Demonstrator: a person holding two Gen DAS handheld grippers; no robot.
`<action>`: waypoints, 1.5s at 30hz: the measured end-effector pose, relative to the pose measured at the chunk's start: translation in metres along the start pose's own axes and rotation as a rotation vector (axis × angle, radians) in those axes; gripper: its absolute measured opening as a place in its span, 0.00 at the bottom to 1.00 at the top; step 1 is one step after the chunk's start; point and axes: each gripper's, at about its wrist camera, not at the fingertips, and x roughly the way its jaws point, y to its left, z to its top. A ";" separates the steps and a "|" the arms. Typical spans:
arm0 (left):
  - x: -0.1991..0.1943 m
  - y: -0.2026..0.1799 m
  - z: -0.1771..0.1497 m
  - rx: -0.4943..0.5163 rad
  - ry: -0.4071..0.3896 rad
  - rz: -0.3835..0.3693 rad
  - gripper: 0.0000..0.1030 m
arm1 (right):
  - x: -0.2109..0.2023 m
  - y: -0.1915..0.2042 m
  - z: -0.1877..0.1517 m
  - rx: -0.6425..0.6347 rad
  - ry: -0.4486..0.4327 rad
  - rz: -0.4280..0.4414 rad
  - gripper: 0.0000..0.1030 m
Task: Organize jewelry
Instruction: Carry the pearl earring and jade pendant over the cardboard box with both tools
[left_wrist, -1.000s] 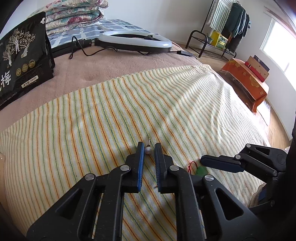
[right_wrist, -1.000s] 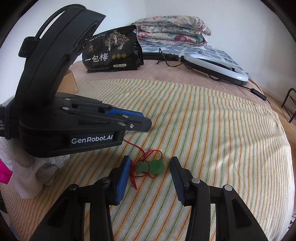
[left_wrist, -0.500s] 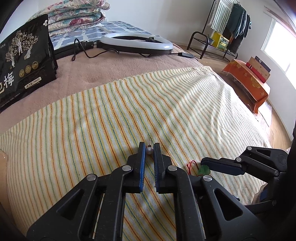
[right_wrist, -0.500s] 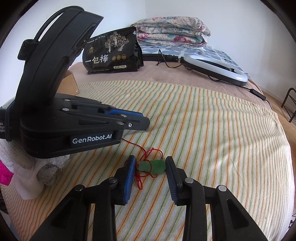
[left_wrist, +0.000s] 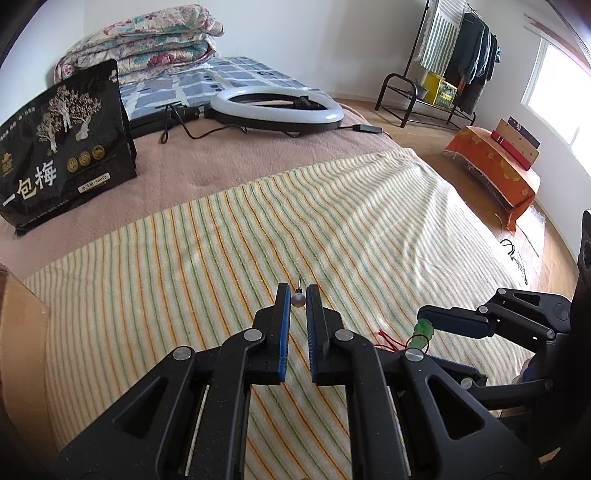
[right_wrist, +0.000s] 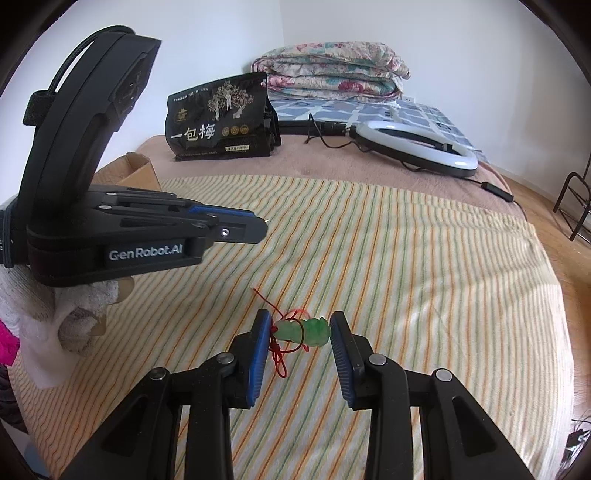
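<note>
The left gripper (left_wrist: 298, 295) sits in the bottom middle of the frame and pinches a little pearl earring (left_wrist: 298, 300) between its blue pads, with a thin pin sticking up. Under it lies a striped towel (left_wrist: 221, 258) on a pink blanket (left_wrist: 240, 162). At the lower right, the right gripper (left_wrist: 430, 325) holds a green pendant (left_wrist: 423, 332) with a red string (left_wrist: 386, 341). In the upper left stands a black bag (left_wrist: 62, 147). A white ring light (left_wrist: 277, 109) lies at the top middle.

white walls (left_wrist: 332, 37), wooden floor (left_wrist: 406, 118), bright window (left_wrist: 554, 85), clothes rack (left_wrist: 443, 66).
</note>
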 end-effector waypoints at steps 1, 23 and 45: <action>-0.004 -0.001 0.001 -0.001 -0.005 0.001 0.06 | -0.003 -0.001 0.000 0.001 -0.003 -0.001 0.32; -0.138 -0.002 0.001 0.000 -0.166 0.034 0.06 | -0.098 0.028 0.038 -0.048 -0.114 -0.055 0.32; -0.260 0.053 -0.029 -0.068 -0.310 0.193 0.06 | -0.128 0.126 0.094 -0.181 -0.197 0.005 0.32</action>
